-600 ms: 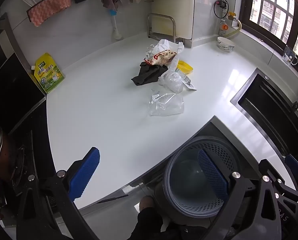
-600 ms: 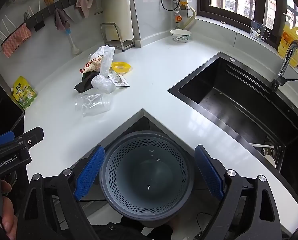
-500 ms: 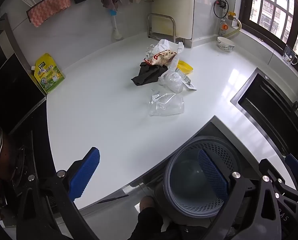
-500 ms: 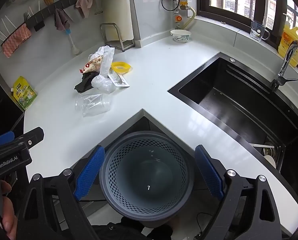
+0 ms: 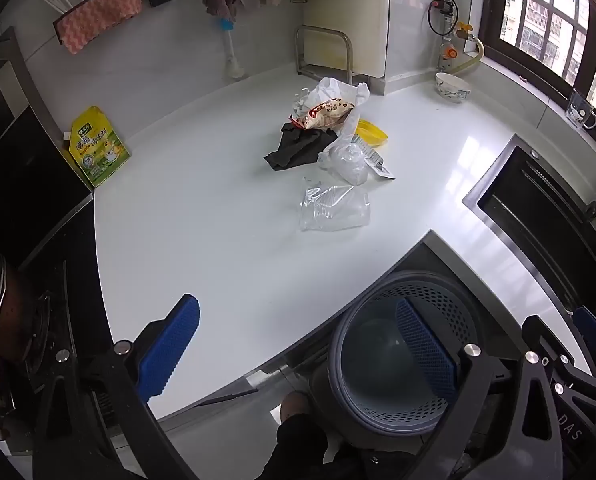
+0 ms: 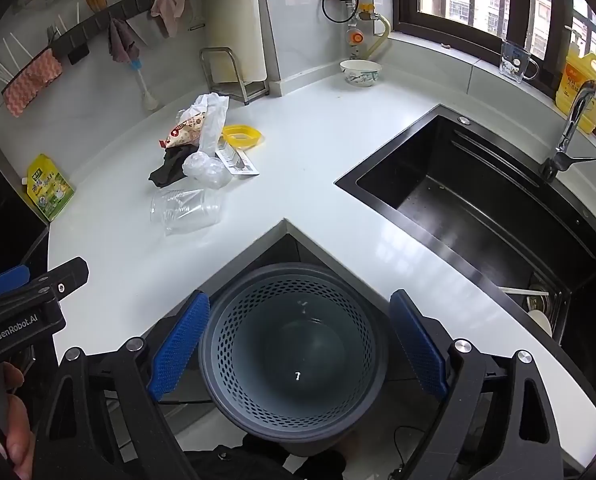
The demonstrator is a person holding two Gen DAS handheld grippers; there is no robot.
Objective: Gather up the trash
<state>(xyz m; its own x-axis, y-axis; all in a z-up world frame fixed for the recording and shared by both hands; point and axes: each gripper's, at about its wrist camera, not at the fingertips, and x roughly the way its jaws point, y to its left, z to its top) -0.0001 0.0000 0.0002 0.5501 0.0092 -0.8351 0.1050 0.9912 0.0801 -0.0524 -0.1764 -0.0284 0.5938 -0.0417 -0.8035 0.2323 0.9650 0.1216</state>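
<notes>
A pile of trash lies on the white counter (image 5: 202,232): a crushed clear plastic cup (image 5: 334,209) (image 6: 186,211), a crumpled clear bag (image 5: 348,160), a black rag (image 5: 298,149), a snack wrapper (image 5: 326,113) (image 6: 186,130), a white plastic bag (image 5: 336,90), a yellow lid (image 5: 372,131) (image 6: 242,136) and a paper label (image 6: 236,160). A grey perforated bin (image 6: 294,350) (image 5: 402,356) stands on the floor in the counter's corner notch. My left gripper (image 5: 298,354) is open and empty above the counter's front edge. My right gripper (image 6: 298,354) is open and empty, above the bin.
A black sink (image 6: 498,216) with a tap (image 6: 570,136) is at the right. A yellow-green pouch (image 5: 98,148) leans at the far left by a black cooktop (image 5: 14,200). A bowl (image 6: 360,72), a steel rack (image 5: 324,54) and a glass mug (image 6: 516,60) stand along the back.
</notes>
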